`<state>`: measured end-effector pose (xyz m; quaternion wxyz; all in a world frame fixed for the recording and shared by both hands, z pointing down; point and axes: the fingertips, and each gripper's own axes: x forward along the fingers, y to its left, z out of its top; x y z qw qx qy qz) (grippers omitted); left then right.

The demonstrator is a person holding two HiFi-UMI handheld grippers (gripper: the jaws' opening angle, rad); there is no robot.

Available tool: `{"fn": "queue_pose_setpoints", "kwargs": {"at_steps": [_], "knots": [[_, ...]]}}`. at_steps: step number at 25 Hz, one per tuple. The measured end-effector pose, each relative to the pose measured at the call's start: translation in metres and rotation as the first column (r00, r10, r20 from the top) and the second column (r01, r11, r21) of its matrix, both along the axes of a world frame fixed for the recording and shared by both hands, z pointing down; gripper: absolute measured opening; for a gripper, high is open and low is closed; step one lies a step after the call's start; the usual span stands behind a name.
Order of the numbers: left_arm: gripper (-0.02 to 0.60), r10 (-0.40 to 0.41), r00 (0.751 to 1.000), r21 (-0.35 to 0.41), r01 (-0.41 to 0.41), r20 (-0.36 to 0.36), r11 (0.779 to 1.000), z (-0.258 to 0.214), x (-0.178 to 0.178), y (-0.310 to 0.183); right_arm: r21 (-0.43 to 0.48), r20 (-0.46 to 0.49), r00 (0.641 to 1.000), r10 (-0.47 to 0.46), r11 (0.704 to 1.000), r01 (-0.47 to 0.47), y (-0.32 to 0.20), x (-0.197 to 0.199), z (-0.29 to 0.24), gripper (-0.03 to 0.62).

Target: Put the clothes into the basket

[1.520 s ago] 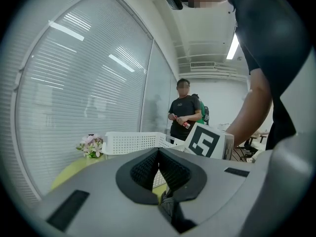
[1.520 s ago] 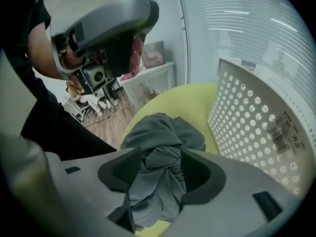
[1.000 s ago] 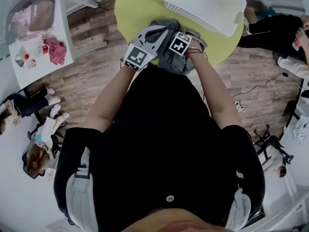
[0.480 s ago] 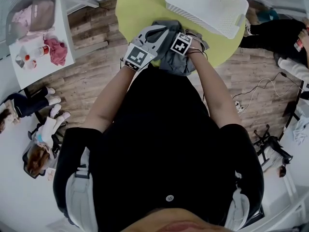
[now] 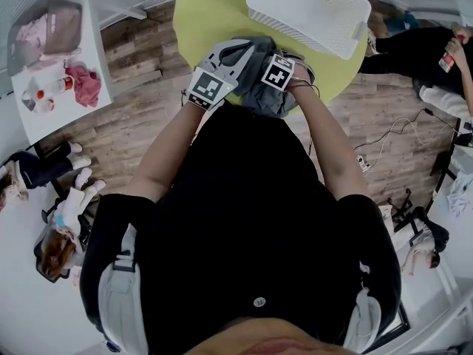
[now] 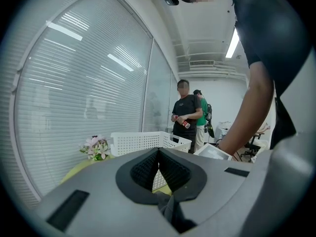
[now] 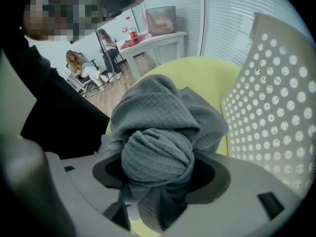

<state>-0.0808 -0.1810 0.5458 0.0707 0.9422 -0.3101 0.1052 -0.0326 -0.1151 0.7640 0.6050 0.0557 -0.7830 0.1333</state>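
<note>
Head view: on the round yellow-green table, the grey garment lies bunched at the near edge with both claws on it. The white perforated basket stands at the far edge to the right, near the garment. The left gripper has its pads pressed almost together, a thin fold of the grey cloth pinched low between them. The right gripper is closing round a thick wad of the same garment, with dark pad showing on either side.
</note>
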Motion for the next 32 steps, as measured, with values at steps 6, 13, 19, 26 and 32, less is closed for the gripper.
{"fn": "queue_pose_setpoints", "kwargs": {"at_steps": [6, 13, 19, 26, 32], "knots": [[0.011, 0.026, 1.000, 0.009, -0.026, 0.002, 1.000, -0.009, 0.005, -0.003, -0.005, 0.004, 1.000, -0.003, 1.000, 0.003, 0.003, 0.005, -0.036, 0.347], [0.009, 0.073, 0.997, 0.028, -0.073, 0.006, 0.997, -0.027, 0.012, -0.006, 0.002, -0.013, 1.000, 0.008, 1.000, -0.008, 0.004, 0.012, -0.079, 0.347], [0.011, 0.106, 0.994, 0.070, -0.105, -0.009, 0.992, -0.056, 0.030, -0.015, 0.033, -0.011, 0.999, 0.032, 0.999, -0.031, -0.005, 0.030, -0.127, 0.347], [0.011, 0.109, 0.994, 0.100, -0.106, -0.027, 0.989, -0.096, 0.057, -0.023, 0.064, 0.011, 0.999, 0.040, 0.997, -0.040, -0.021, 0.053, -0.184, 0.347], [0.011, 0.105, 0.994, 0.124, -0.098, -0.045, 0.987, -0.129, 0.076, -0.036, 0.099, 0.012, 1.000, 0.025, 0.995, -0.026, -0.046, 0.075, -0.224, 0.347]]}}
